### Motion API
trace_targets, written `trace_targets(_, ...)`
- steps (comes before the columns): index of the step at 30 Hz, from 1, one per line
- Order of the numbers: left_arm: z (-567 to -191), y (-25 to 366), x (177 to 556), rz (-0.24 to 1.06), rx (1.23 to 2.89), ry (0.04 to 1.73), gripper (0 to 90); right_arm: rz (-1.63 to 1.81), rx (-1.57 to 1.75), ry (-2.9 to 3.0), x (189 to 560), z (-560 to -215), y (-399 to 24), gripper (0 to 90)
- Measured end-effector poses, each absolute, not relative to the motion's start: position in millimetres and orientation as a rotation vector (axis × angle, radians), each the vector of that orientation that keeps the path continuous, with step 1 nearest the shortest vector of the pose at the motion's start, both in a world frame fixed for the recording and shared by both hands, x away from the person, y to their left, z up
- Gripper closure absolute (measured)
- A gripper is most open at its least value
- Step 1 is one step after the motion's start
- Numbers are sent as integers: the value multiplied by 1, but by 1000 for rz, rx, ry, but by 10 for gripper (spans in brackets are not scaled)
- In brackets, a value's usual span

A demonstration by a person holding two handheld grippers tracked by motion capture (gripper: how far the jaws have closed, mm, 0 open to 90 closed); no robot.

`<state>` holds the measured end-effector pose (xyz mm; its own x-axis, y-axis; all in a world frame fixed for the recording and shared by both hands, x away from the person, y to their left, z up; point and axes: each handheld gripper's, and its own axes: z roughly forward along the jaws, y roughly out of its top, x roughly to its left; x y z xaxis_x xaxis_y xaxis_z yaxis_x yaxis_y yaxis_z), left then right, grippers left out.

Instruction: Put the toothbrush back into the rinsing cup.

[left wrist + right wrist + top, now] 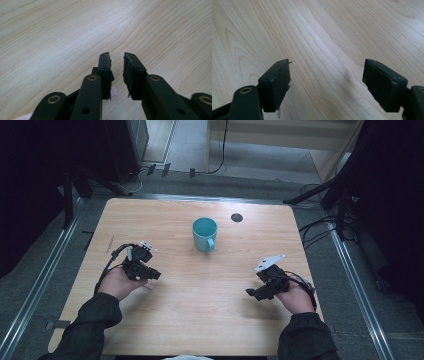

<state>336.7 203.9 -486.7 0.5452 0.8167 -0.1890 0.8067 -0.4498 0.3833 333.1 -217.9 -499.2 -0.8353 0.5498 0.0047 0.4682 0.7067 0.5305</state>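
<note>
Teal mug stands upright on the wooden table, toward the far middle of the top, well apart from both hands and with nothing around it but a small dark round spot in the wood beyond it to the right. Its handle points back toward the person's side, a little to the right of the cup's centre, so the handle's loop faces the near edge, not either gripper squarely. From where I stand, the left gripper sits at the near left of the table, held low in the person's left hand, and the mug lies ahead of it and off to its right. The right gripper sits at the near right, and the mug lies ahead of it and off to its left. Neither looks clearly closer, though the handle leans slightly toward the right side, which I judge would suit that hand better for a pinch on the loop. In the left gripper view the jaws stand nearly together with only a narrow slot between the pads, and nothing is caught in it; bare wood shows through. In the right gripper view the jaws are spread wide over empty wood grain, holding nothing.
</note>
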Motion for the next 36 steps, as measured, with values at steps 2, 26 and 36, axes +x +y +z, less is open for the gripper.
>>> trace_targets(2,-487,205,337,26,2359,1328,781,794,828,2757,333,-499,-218,226)
trace_targets(26,-504,223,339,-39,2392,1473,878,781,798,2781,338,-499,-209,229)
trace_targets(36,-507,230,334,-61,2404,1498,876,783,784,2780,340,-499,-208,229)
